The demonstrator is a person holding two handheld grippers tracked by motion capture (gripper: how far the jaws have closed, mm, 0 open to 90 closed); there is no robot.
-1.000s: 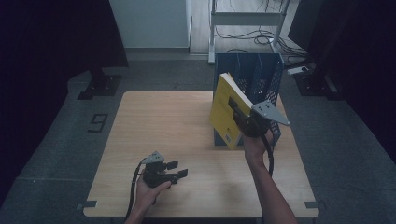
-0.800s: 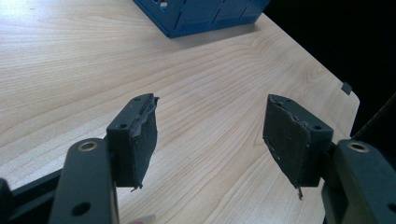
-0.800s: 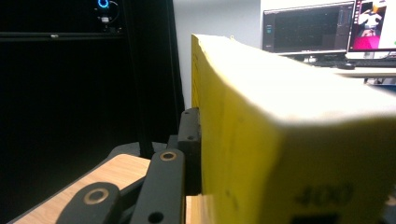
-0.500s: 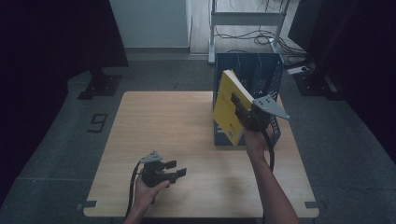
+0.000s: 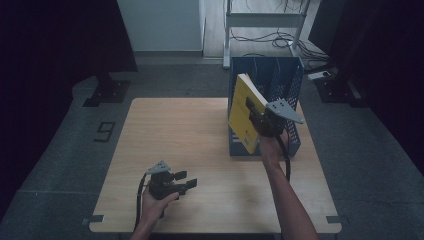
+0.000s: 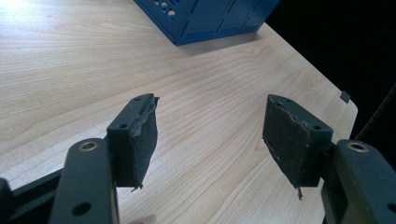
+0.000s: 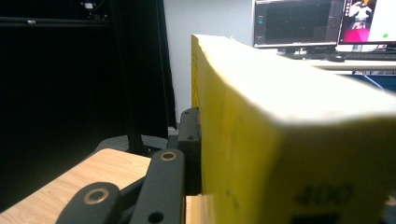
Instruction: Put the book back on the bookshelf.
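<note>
We see the yellow book (image 5: 243,115) clamped in the right hand-held gripper (image 5: 261,120), raised and tilted, seemingly just left of the blue rack (image 5: 287,75) at the surface's (image 5: 185,130) far right. Near left, the left hand-held gripper (image 5: 186,180) rests spread, empty.

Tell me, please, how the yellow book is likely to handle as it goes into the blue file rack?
The yellow book looks thick, so probably stiff and fairly heavy. Clamped by the right hand-held gripper at one edge, it tilts and may swing against the blue file rack.
</note>
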